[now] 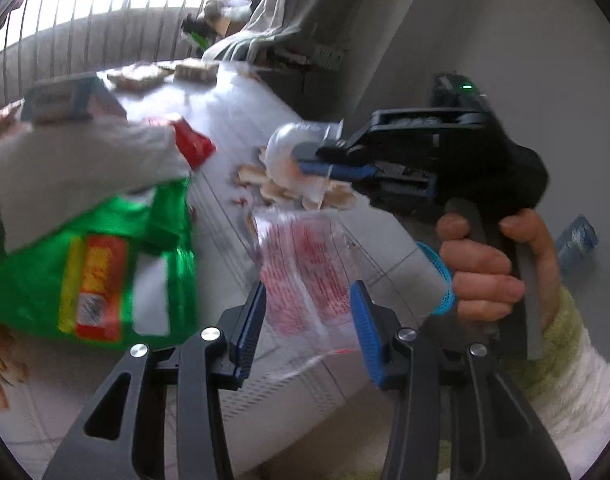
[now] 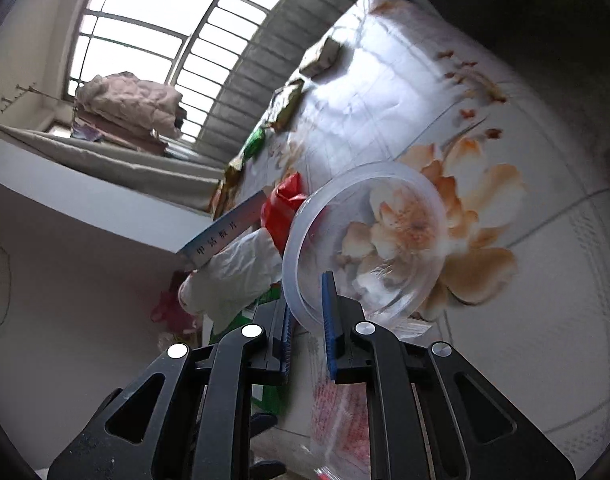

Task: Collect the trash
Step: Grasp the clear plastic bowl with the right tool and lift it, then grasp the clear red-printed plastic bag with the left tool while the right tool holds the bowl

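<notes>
Left gripper [image 1: 309,312] jaws apart, clear wrapper [image 1: 309,272] between them, apparently unclamped. Right gripper [image 2: 307,322] pinches cup [image 2: 369,240] rim above desk [image 2: 525,320]; green bag [image 1: 105,272] left.

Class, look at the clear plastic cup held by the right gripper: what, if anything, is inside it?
The clear plastic cup, pinched at its rim by the right gripper, looks empty: the orange flower print of the tablecloth shows straight through it. The rim section between the fingers is covered.
</notes>
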A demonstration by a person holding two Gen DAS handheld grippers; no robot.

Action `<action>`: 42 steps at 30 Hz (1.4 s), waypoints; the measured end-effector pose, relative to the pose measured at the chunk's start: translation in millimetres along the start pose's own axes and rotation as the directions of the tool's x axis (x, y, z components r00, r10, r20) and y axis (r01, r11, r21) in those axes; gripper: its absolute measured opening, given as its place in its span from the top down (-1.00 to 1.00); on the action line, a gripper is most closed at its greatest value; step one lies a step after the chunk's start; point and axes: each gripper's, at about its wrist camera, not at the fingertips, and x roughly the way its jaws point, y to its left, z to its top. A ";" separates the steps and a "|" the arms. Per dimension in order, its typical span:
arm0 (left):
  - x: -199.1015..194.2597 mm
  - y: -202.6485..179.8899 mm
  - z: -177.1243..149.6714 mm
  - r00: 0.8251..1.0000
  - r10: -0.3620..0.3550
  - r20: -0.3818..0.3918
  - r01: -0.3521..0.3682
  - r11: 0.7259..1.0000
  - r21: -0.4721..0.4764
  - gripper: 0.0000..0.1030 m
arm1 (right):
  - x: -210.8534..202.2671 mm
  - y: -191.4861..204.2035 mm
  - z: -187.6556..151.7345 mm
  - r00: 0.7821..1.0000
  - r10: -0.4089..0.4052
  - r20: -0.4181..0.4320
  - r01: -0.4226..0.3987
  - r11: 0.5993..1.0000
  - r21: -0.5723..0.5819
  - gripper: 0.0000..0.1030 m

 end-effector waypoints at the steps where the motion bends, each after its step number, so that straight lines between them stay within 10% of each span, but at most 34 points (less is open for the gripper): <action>1: 1.1 -2.1 0.3 1.000 0.001 0.000 -0.001 1.000 0.001 0.17 | -2.9 1.4 -0.6 1.000 -0.005 0.014 0.006 1.000 -0.009 0.80; 12: -11.4 -39.4 -14.5 0.997 -0.072 0.010 0.067 0.962 0.266 -0.07 | -34.8 -9.9 -14.6 0.996 -0.027 0.081 0.028 1.000 -0.012 0.90; 18: 2.0 -58.4 -44.9 0.997 0.072 -0.018 -0.054 0.869 0.492 -0.11 | -35.9 -12.5 -11.7 0.996 -0.020 0.092 0.020 1.000 0.003 0.90; 22: 13.6 -68.7 -61.8 0.980 0.193 0.037 -0.173 0.758 0.629 -0.11 | -35.1 -12.7 -11.3 0.996 -0.018 0.090 0.017 1.000 0.006 0.90; 29: 27.0 -72.1 -70.4 0.960 0.271 0.077 -0.245 0.666 0.705 0.04 | -34.7 -15.7 -12.0 0.997 -0.006 0.082 0.005 1.000 0.014 0.89; 42: 28.5 -65.2 -59.7 0.964 0.258 0.059 -0.234 0.731 0.641 0.57 | -30.8 -16.1 -13.6 0.997 0.002 0.073 -0.003 1.000 0.018 0.87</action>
